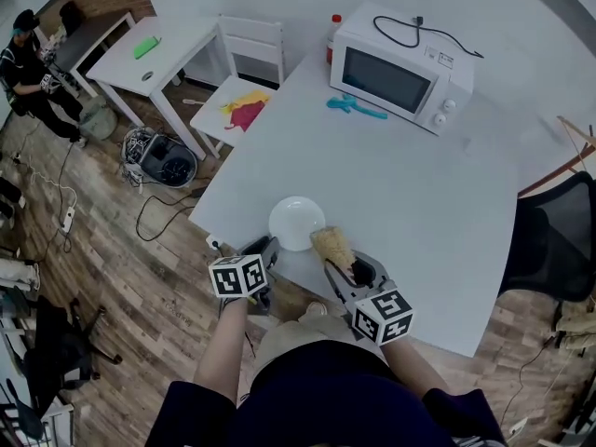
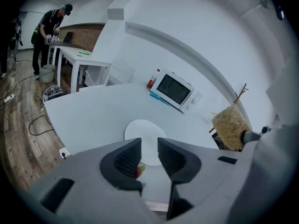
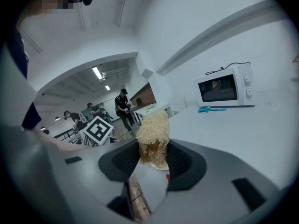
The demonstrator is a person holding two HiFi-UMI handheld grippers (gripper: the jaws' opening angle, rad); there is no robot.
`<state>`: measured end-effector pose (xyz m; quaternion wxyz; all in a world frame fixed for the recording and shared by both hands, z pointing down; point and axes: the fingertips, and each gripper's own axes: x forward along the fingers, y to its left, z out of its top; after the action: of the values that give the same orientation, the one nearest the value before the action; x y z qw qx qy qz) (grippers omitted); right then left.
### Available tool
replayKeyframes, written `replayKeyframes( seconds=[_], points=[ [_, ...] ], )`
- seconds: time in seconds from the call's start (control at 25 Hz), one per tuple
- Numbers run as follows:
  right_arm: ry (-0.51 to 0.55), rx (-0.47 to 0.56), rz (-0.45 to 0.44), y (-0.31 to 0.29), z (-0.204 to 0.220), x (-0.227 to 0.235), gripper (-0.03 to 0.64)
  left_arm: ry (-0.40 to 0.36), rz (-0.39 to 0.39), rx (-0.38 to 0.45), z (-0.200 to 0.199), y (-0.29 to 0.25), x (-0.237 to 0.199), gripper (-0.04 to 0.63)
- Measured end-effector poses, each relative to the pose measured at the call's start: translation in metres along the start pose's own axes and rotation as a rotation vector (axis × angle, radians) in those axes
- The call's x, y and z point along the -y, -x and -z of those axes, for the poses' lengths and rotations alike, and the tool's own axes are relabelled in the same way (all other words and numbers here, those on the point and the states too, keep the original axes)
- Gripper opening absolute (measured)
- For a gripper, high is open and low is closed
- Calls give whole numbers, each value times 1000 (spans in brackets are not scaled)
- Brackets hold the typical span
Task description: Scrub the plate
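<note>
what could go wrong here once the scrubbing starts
1. The plate lies close to the near edge of the table, and the jaws of the left gripper stand apart, not on it. A push from the scrubber may slide it off.
2. The right gripper pinches the scrubber by one end only, so it might bend or slip under pressure.

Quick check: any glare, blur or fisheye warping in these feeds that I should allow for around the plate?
Head view: soft even light, no glare on the plate, only faint shadows on the table; edges bow. Left gripper view: heavy fisheye, dark corners, plate pale against the table. Right gripper view: scrubber sharp, background bent, a mosaic patch top left.
</note>
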<state>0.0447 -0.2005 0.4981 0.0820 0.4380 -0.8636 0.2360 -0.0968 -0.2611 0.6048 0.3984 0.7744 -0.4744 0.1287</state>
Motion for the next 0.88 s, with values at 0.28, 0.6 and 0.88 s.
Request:
replayKeyframes(
  seconds=[0.28,0.6,0.88],
  points=[
    [-18,-30,-21,-15,3,11,166,15,-43,-82,10,-37,-32,187],
    [-27,-62,-25,-27,10,21,166,90,-29,-114,8,-59,-45,190],
    [-22,-76,-33,-34,13,22,166,69,-68,-152,6,-65,-50,118]
  ],
)
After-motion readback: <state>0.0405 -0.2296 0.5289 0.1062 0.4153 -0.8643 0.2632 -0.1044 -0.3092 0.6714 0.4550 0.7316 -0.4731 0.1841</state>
